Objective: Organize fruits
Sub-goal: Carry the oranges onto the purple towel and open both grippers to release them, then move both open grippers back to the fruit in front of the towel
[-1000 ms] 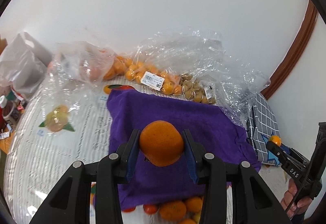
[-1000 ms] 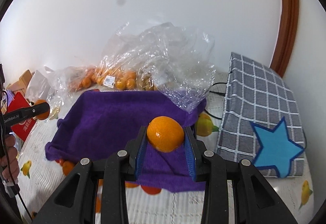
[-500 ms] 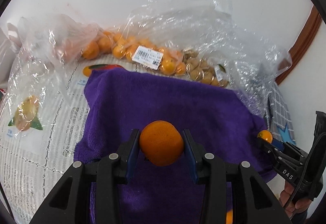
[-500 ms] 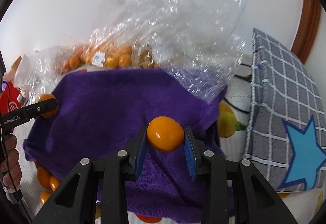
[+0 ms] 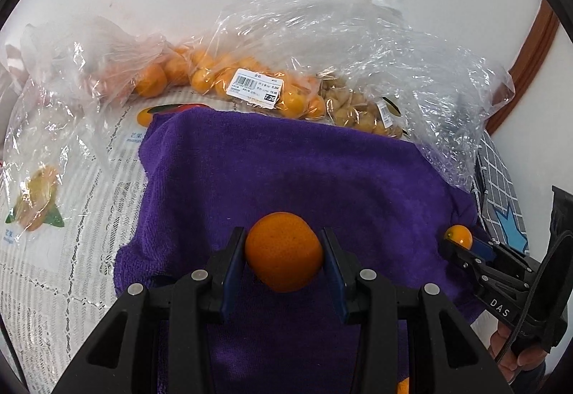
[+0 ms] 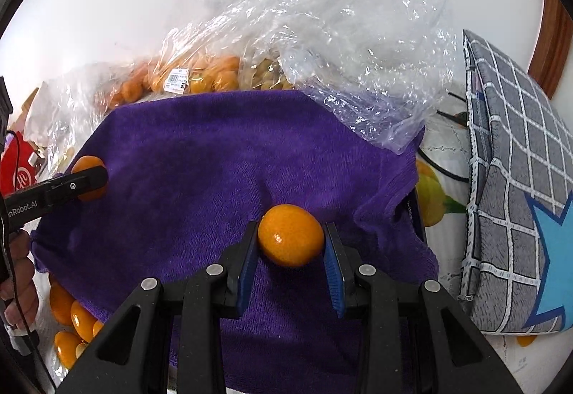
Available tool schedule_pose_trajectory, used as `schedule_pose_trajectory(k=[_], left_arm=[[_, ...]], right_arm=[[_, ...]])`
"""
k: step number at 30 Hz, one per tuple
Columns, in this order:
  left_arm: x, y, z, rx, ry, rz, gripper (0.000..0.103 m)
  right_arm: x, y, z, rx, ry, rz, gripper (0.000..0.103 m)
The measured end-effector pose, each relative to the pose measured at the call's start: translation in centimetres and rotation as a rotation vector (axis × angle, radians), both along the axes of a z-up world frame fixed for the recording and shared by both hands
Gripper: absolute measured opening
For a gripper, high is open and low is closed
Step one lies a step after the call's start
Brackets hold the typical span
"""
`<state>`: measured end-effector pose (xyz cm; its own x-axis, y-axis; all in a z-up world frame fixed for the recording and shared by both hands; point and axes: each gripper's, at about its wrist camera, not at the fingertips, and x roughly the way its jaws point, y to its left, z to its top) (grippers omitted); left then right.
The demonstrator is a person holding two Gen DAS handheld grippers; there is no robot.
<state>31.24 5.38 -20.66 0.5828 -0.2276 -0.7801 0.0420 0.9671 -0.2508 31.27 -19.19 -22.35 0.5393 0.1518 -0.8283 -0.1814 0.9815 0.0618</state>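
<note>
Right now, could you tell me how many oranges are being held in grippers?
2. One orange sits clamped in the left gripper above the purple towel; the other orange is clamped in the right gripper over the same towel. Bagged and loose oranges lie unheld.

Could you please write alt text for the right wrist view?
The right gripper holds an orange over a purple towel. Clear plastic bags of fruit lie behind; the left gripper holds another orange at the towel's left edge.

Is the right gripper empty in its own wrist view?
No, the right gripper clamps an orange fruit between its blue pads above the purple towel.
</note>
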Motion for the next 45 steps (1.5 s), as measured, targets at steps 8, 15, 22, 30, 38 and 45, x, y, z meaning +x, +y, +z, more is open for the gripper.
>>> schedule_pose_trajectory(k=[8, 15, 22, 30, 38, 45], left_arm=[[-0.1, -0.2, 0.0, 0.020, -0.015, 0.006, 0.040], [-0.6, -0.3, 0.5, 0.021, -0.061, 0.007, 0.055], [-1.0, 0.0, 0.6, 0.031, -0.108, 0.042, 0.058], [-2.3, 0.5, 1.8, 0.022, -0.221, 0.100, 0.057], [-2.8, 0.7, 2.5, 0.032, -0.274, 0.117, 0.057], [-3.9, -0.9, 2.5, 0.032, -0.292, 0.066, 0.057]], right_arm=[[-0.4, 0.2, 0.0, 0.008, -0.012, -0.009, 0.035], [-0.3, 0.0, -0.1, 0.017, -0.011, -0.012, 0.045], [-0.7, -0.3, 0.5, 0.035, -0.044, -0.021, 0.067], [-1.4, -1.7, 1.4, 0.059, -0.078, -0.075, 0.069], [-1.7, -2.6, 1.9, 0.072, -0.068, -0.109, 0.069], [-2.5, -1.9, 3.2, 0.078, -0.089, -0.085, 0.069]])
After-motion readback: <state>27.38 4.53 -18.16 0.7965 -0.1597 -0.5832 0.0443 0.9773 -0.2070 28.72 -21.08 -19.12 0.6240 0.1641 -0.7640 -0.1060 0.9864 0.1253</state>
